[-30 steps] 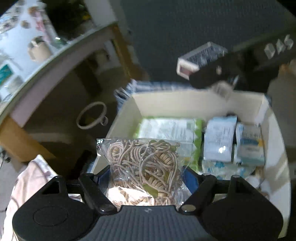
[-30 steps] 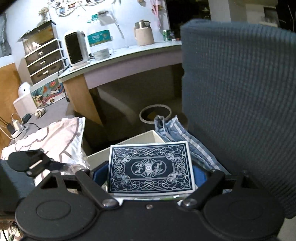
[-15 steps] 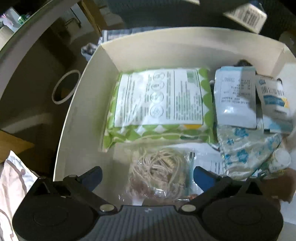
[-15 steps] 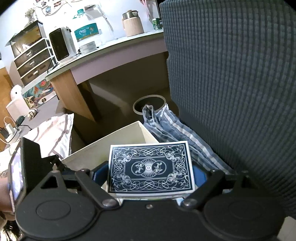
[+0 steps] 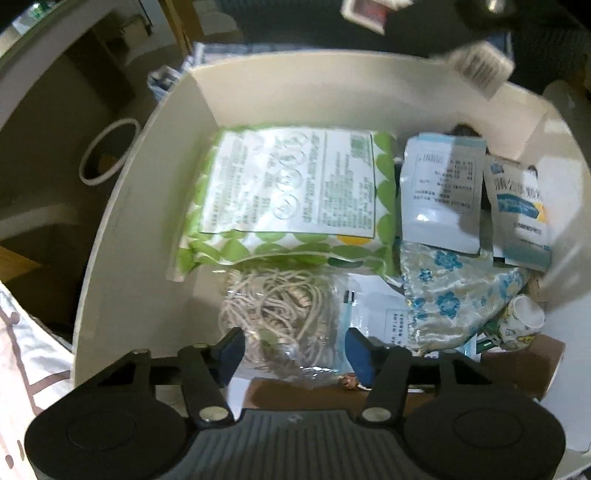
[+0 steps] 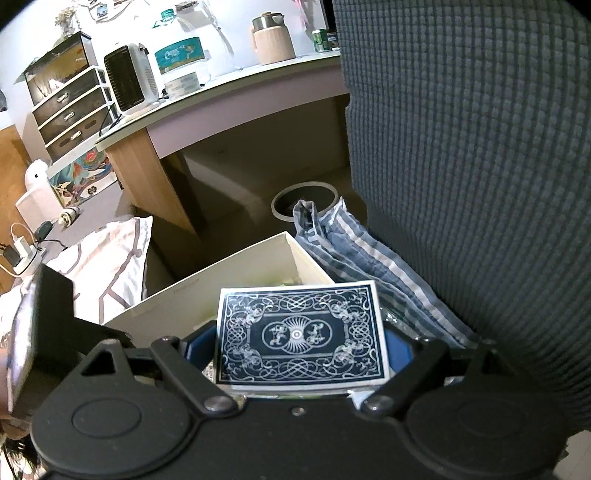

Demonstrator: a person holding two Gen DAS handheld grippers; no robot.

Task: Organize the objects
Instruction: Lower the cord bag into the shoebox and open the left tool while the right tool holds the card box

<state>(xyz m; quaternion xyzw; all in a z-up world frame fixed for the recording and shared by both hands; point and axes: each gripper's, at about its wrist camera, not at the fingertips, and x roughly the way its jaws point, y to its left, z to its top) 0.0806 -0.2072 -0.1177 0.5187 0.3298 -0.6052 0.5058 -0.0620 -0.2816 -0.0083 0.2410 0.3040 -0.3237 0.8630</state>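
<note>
A clear bag of beige cords lies on the floor of the white box, in front of a green-patterned wipes pack. My left gripper points down into the box with the bag between its blue pads; its jaws are closing and I see no firm squeeze on the bag. My right gripper is shut on a dark blue playing-card deck, held over the box's far corner. The deck's end shows at the top of the left wrist view.
Two white-and-blue sachets, a floral pouch and a small cup fill the box's right side. Beyond the box lie a striped cloth, a dark knitted seat back, a round bin and a desk.
My left gripper dropped into the box, opened wide and let the cord bag go onto the floor; since then its jaws have narrowed around it. The right gripper kept its hold on the deck.
</note>
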